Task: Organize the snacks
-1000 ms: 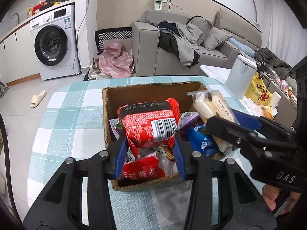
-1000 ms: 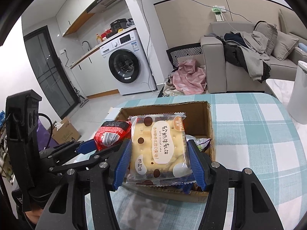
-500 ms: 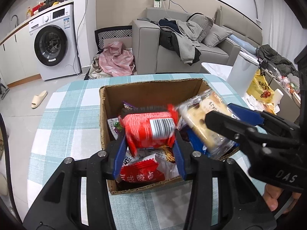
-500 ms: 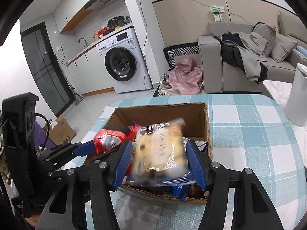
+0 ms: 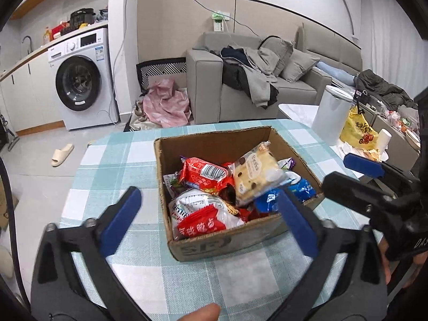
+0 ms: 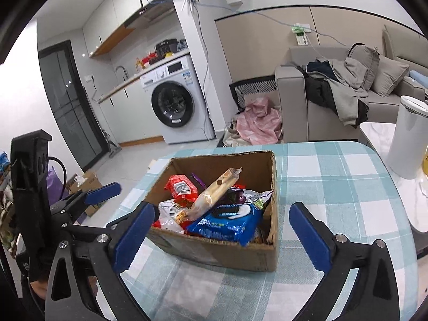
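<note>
Here both my left gripper (image 5: 206, 214) and right gripper (image 6: 222, 230) hold jaws apart, empty; snacks (image 5: 227, 184) fill the cardboard box (image 6: 214, 254), none visible on the desk (image 6: 334, 176)

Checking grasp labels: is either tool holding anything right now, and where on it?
Nothing is held. The left tool and the right tool are both open and empty; the red packet and the cake packet lie in the cardboard box.

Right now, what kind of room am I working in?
Most likely a small apartment, open-plan living and laundry area: a washing machine under a counter, a grey sofa piled with clothes, and a checked-cloth table holding the cardboard snack box.
</note>
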Available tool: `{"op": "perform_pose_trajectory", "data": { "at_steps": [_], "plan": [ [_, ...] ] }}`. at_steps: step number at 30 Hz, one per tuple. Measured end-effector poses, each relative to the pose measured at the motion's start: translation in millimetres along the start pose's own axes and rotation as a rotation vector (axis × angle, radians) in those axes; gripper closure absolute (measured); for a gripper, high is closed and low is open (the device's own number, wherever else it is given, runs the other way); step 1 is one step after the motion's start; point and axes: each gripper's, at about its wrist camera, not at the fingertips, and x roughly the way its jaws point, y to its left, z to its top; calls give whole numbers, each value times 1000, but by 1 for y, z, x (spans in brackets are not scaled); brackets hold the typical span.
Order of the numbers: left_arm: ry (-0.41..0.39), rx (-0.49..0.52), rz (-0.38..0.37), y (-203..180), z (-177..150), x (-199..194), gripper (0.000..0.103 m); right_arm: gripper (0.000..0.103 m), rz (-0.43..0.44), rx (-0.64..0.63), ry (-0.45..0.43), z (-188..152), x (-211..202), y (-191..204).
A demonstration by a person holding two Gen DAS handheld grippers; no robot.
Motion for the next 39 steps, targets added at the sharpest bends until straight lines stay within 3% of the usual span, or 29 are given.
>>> {"op": "perform_pose_trajectory", "data": {
  "at_steps": [13,39],
  "plan": [
    [-91,-23,-45,1,-40,-53,1,0,-7,-90,-67,-39,-31,8],
    [-153,-53,15,20,-109,-44,1,0,-4,-196,-169,-97,-29,12]
  ]
}}
